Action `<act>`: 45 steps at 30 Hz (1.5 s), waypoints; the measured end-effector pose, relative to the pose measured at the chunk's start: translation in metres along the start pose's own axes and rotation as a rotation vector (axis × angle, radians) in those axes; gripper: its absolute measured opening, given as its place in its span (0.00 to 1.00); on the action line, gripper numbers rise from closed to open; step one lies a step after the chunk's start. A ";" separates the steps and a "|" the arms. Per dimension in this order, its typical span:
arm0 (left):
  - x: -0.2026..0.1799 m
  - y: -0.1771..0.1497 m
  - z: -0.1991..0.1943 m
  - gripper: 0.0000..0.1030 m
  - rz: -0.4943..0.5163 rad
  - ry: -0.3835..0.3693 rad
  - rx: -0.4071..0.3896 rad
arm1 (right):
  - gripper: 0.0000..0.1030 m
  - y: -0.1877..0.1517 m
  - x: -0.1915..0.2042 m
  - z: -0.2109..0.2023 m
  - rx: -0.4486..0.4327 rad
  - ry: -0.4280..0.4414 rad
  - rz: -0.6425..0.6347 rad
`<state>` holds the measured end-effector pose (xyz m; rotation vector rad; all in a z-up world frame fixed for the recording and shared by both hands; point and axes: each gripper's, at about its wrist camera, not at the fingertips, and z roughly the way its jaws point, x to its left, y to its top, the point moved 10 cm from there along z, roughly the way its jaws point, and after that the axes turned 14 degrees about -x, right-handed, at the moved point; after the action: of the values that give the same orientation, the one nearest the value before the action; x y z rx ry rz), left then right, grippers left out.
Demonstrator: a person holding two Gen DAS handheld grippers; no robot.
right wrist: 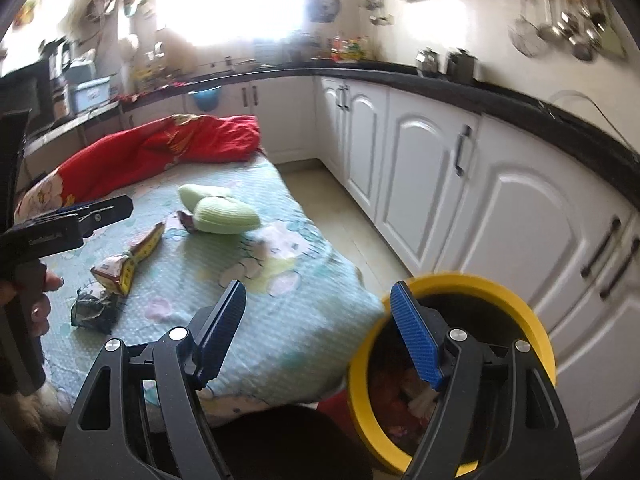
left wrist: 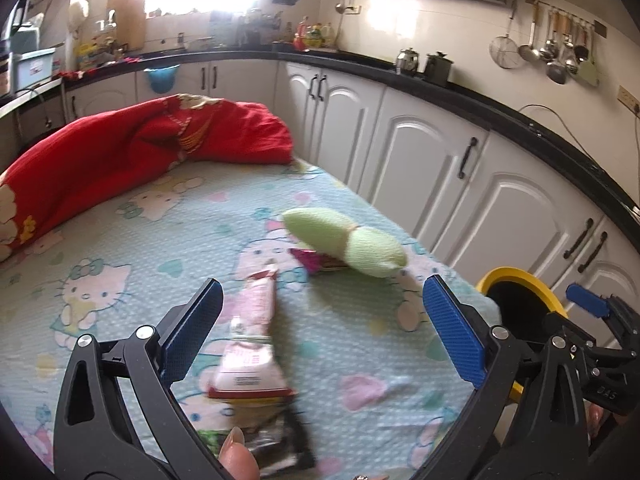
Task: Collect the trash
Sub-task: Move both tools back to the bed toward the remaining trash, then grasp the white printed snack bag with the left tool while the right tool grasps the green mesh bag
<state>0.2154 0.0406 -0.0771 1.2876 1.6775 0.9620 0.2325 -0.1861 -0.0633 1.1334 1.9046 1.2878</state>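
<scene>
My left gripper [left wrist: 323,282] hangs open over the cartoon-print bedsheet [left wrist: 132,280]. A pink snack wrapper [left wrist: 252,344] lies on the sheet between and below its fingers, untouched. A dark crumpled wrapper [left wrist: 276,448] sits nearer the camera, and a magenta wrapper [left wrist: 316,261] pokes out from under a pale green knitted bundle [left wrist: 348,240]. My right gripper [right wrist: 318,285] is open and holds nothing. Its right finger is over the mouth of the yellow-rimmed bin [right wrist: 532,320], which has trash inside. From the right wrist I also see the pink wrapper [right wrist: 132,260] and dark wrapper [right wrist: 94,308].
A red quilt [left wrist: 152,148] is heaped at the far end of the bed. White cabinets [right wrist: 420,168] under a black counter run along the right, with a strip of floor [right wrist: 340,224] between them and the bed. The bin stands at the bed's near right corner.
</scene>
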 end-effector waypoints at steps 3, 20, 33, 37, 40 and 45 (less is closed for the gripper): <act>0.016 -0.003 0.003 0.89 -0.010 0.021 0.027 | 0.73 0.008 0.020 0.014 -0.013 0.036 -0.067; 0.056 -0.040 0.021 0.89 -0.134 -0.015 0.187 | 0.80 0.009 0.088 0.119 0.019 0.126 -0.385; 0.049 -0.060 0.037 0.62 -0.165 -0.042 0.264 | 0.46 -0.006 0.120 0.153 0.046 0.165 -0.567; 0.048 -0.065 0.041 0.47 -0.151 -0.041 0.277 | 0.35 -0.013 0.116 0.146 0.053 0.174 -0.525; 0.047 -0.067 0.043 0.32 -0.141 -0.035 0.279 | 0.33 -0.015 0.109 0.133 0.053 0.193 -0.438; 0.045 -0.064 0.045 0.31 -0.133 -0.042 0.266 | 0.31 -0.014 0.098 0.110 0.055 0.213 -0.285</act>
<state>0.2247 0.0762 -0.1595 1.3364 1.8788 0.6446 0.2704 -0.0539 -0.1173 0.7381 2.1763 1.2412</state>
